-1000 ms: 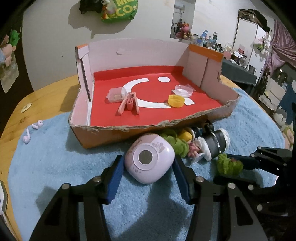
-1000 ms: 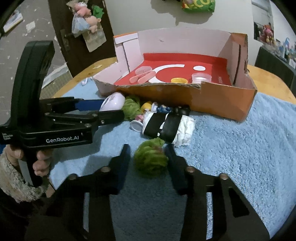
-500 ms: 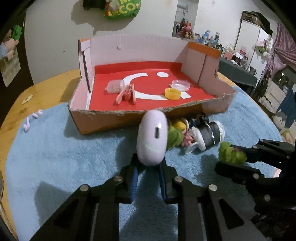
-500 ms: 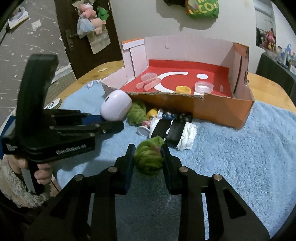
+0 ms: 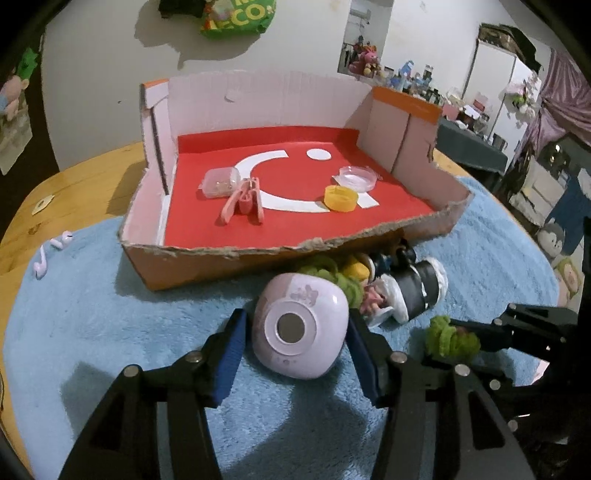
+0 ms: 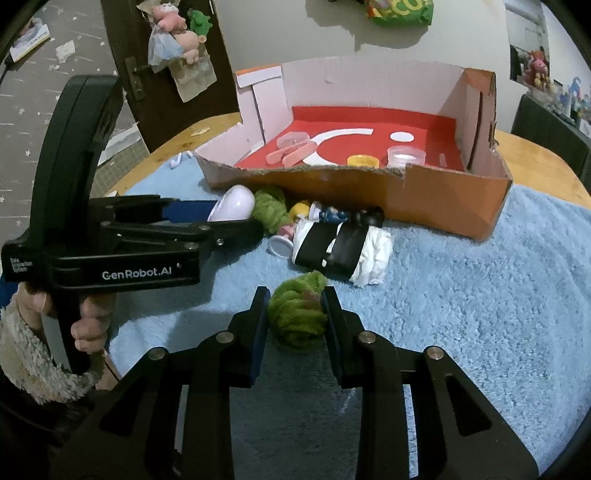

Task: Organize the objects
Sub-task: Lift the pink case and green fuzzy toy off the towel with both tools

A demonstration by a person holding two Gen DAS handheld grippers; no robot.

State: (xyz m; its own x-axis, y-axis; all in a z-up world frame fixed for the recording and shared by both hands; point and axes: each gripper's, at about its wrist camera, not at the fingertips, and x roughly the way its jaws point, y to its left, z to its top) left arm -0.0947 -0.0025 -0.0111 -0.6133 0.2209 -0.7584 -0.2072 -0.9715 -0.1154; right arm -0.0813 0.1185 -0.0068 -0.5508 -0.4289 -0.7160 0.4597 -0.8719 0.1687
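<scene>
Green yarn ball [image 6: 297, 317] x2, lilac case [image 5: 301, 330] x1 — cardboard box [image 5: 229, 258] x1

Black plastic left gripper [image 6: 236, 221]: curved handle, white "GenRobot.AI" lettering, small white label text, silver screws, blue pads on fingers [image 5: 231, 354]. Right gripper [image 6: 293, 317] same build: black linkage arms, silver rivets, blue-lined jaws. Cream fleecy sleeve cuff [image 6: 26, 354] at wrist.

Partly hidden behind the lilac case [image 5: 301, 328]: a green tuft [image 5: 325, 271] and a yellow toy [image 5: 357, 268]. Figurine [image 6: 334, 215] too small to make out. Wall bag [image 5: 236, 18] cut off at top edge. Shelf clutter [image 5: 413, 77] blurred, unreadable. Hand [image 6: 86, 325] largely covered by the handle.
</scene>
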